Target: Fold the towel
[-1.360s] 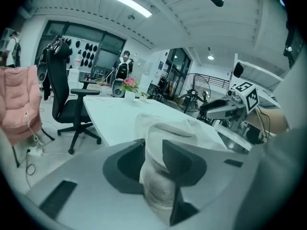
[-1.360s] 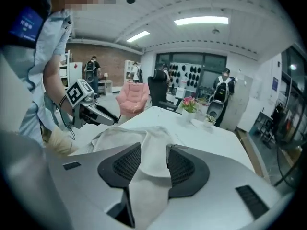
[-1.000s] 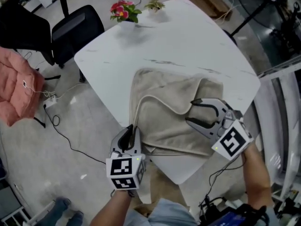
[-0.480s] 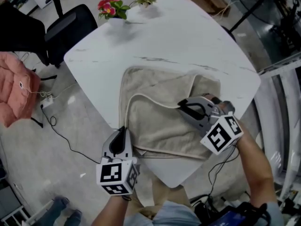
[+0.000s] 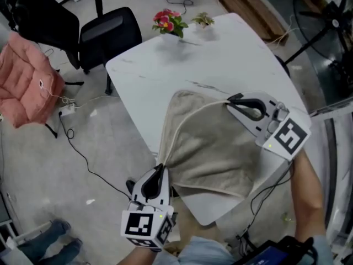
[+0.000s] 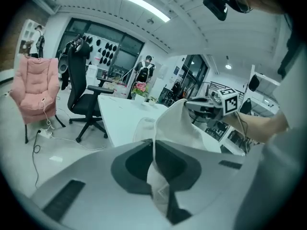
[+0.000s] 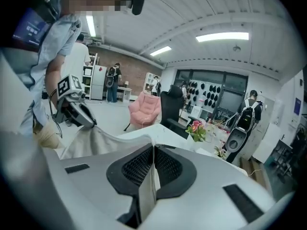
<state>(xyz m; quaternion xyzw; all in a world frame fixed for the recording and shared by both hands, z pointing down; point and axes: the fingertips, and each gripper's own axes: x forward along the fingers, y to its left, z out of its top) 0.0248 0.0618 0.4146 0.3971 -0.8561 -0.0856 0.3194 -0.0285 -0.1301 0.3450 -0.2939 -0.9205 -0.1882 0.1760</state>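
Beige towel (image 5: 212, 148) lies partly raised over the white surface (image 5: 165, 65). The left tongs (image 5: 160, 173) clamp its corner past the surface's near edge. The right tongs (image 5: 231, 101), jaws just closing on the hem's far end, hold it taut, apparently for folding.
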